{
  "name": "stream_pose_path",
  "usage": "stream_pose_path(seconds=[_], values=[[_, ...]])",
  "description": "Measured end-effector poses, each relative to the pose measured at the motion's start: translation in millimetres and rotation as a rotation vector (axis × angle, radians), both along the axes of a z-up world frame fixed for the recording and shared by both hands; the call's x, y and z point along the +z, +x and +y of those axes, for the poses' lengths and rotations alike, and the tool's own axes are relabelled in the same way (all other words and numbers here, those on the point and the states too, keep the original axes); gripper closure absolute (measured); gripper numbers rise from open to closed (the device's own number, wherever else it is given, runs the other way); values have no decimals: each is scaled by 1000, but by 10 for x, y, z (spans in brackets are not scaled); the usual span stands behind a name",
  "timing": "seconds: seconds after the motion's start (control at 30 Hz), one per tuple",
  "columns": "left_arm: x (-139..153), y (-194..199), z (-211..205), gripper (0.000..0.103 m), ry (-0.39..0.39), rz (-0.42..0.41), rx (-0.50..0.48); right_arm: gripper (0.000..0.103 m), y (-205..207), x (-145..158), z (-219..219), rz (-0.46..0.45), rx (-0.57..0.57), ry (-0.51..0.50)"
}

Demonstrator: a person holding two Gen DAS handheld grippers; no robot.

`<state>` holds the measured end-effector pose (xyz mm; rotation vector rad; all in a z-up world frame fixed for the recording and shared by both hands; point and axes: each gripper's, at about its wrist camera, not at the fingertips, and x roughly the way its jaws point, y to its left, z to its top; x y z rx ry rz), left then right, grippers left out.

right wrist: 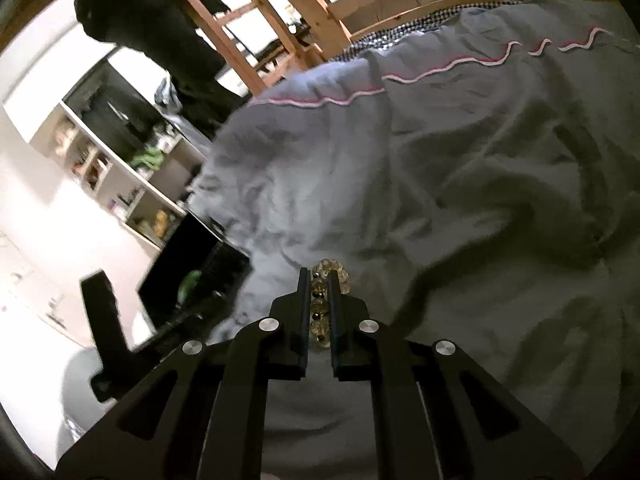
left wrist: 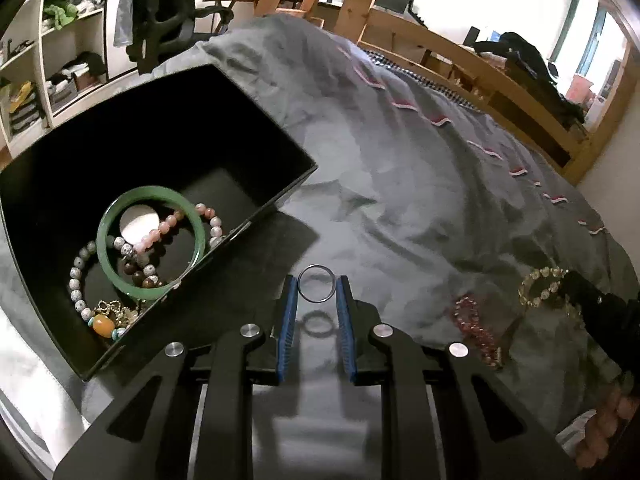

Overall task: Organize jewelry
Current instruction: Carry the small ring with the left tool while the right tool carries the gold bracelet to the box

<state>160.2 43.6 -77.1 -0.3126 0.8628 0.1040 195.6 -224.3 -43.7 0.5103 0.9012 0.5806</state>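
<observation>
My left gripper (left wrist: 316, 286) is shut on a thin silver ring (left wrist: 316, 267), held upright between its blue pads just right of the black box (left wrist: 224, 92). The box holds a green bangle (left wrist: 105, 240), a pink bead bracelet (left wrist: 168, 226), a grey bead bracelet (left wrist: 75, 280) and an amber pendant (left wrist: 103, 326). My right gripper (right wrist: 320, 280) is shut on a yellow crystal bead bracelet (right wrist: 320, 308), which also shows in the left wrist view (left wrist: 538, 286) at the right. A dark red bead bracelet (left wrist: 476, 328) lies on the grey quilt (left wrist: 400, 168).
The box (right wrist: 188, 268) sits on the bed's left side, with white shelves (left wrist: 60, 64) beyond it. A wooden bed frame (left wrist: 480, 76) and ladder (right wrist: 248, 20) stand at the far end. The quilt (right wrist: 440, 160) is rumpled.
</observation>
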Motion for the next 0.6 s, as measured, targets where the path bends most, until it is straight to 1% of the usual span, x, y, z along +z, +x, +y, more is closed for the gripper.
stream_pose_path(seconds=[0.27, 0.6], values=[[161, -92, -103, 84, 7, -53, -23, 94, -37, 148, -11, -40, -8, 19], [440, -223, -163, 84, 28, -109, -31, 94, -128, 482, 101, -132, -12, -33]])
